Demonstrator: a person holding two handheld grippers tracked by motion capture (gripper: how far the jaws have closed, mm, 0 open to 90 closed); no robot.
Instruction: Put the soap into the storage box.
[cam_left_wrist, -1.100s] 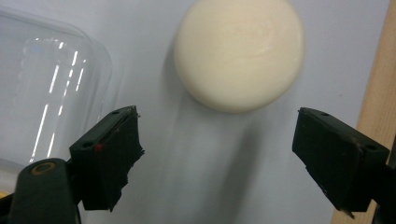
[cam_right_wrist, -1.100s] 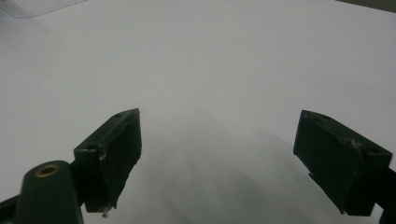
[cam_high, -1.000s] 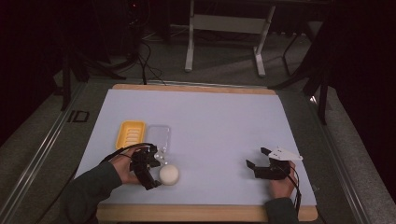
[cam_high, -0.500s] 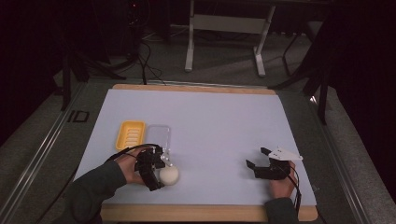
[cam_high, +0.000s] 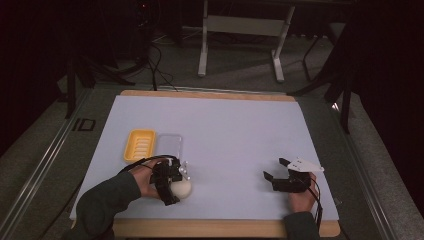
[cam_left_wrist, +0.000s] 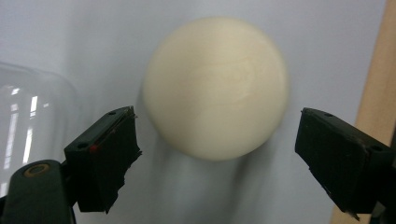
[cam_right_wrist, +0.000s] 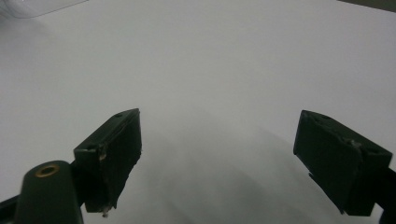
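Apparently a grasp was underway: near the table's (cam_high: 235, 125) front-left corner, beside the yellow tray (cam_high: 139, 145), the left gripper (cam_left_wrist: 215, 140) straddled a cream ball (cam_left_wrist: 215, 86) (jaws spread, not touching). Closing seemed next. The right gripper (cam_right_wrist: 217, 144) gaped, empty.

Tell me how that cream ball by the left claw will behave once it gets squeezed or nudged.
The cream ball is round, sitting on flat white paper, so a nudge would probably send it rolling. Its surface looks smooth and curved, so it may squirt out unless the left claw closes across its middle. It looks rigid; weight can't be judged.
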